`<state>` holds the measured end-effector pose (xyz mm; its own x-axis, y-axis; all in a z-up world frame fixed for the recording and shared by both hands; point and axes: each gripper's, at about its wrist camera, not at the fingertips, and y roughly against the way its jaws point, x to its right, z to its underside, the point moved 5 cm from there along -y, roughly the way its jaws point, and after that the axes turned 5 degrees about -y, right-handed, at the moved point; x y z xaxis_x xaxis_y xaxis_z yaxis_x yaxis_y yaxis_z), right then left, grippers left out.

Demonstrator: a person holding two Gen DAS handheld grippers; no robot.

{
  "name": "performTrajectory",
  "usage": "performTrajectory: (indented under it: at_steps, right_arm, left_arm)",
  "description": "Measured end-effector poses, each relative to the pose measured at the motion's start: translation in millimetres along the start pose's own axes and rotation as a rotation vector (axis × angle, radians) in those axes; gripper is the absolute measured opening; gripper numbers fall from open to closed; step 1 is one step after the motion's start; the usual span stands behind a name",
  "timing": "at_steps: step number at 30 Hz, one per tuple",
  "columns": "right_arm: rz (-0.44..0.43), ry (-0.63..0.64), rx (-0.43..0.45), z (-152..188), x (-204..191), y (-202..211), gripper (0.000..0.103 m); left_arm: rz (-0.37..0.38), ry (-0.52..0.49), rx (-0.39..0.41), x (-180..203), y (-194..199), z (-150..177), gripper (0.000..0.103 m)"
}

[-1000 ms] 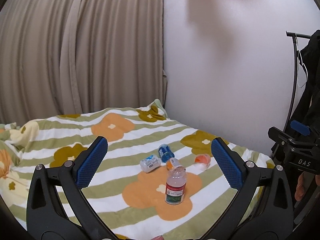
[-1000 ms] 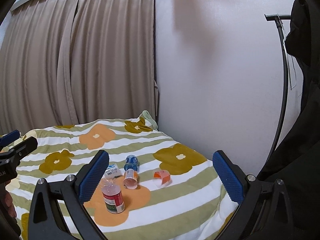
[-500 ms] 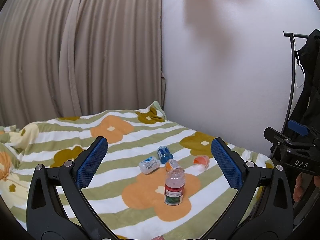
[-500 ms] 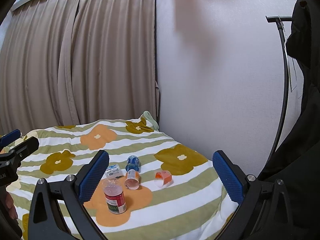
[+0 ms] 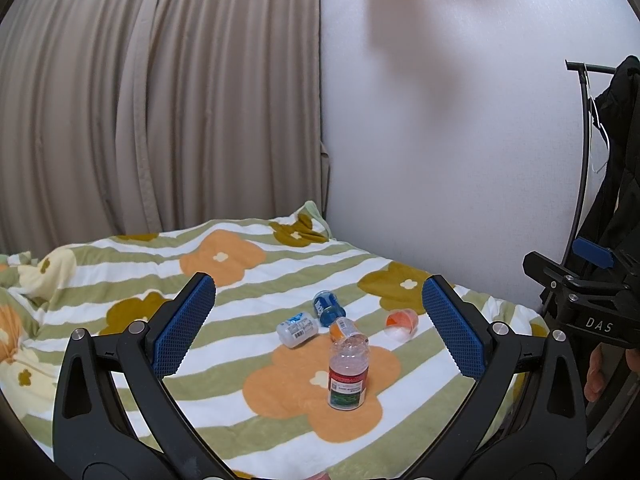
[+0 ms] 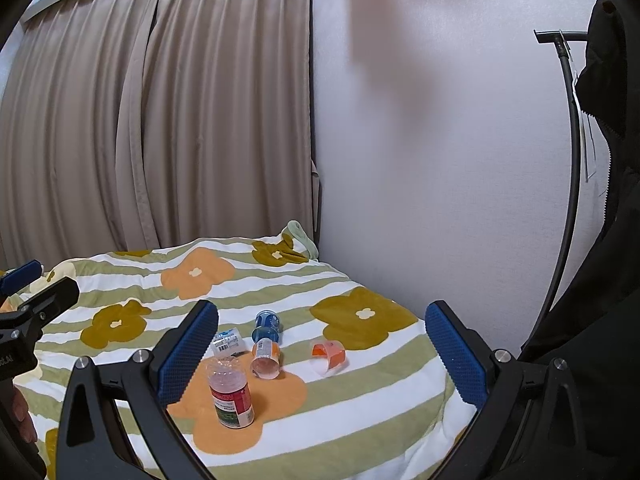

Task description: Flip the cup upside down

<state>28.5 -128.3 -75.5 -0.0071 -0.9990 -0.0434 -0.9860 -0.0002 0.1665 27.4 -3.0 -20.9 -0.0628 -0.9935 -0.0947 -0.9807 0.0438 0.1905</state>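
bed (image 5: 132,256) with a green-striped flower blanket fills the lower frame; beige curtain (image 5: 160,100) upper left, white wall (image 5: 440,140) right, dark coat on a rack (image 5: 580,152) at far right. my left gripper (image 5: 318,326) and right gripper (image 6: 322,350) both gape wide, holding nothing. orange cup (image 5: 401,322) (image 6: 329,357) lies on its side right of centre, near small bottles; one red-labelled bottle (image 5: 347,374) stands upright.

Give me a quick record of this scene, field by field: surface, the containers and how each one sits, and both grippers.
surface: flowered striped blanket
upright: red-label cup
on their sides: white bottle, blue bottle, orange-label bottle, orange cup
left gripper: open, empty, above blanket
right gripper: open, empty
backdrop: curtain
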Motion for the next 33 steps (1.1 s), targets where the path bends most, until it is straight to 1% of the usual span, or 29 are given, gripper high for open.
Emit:
performTrajectory:
  at_steps: [27,33]
  right_arm:
    - [0.001,0.003,-0.004,0.4,-1.7,-1.0,0.103]
    - [0.0,0.003,-0.005,0.1,-1.4,-1.1,0.103]
  left_arm:
    - [-0.002,-0.001,-0.001,-3.1,1.6,2.3,0.103]
    - [-0.025,-0.005,0.002,-6.2,2.4,3.2,0.103]
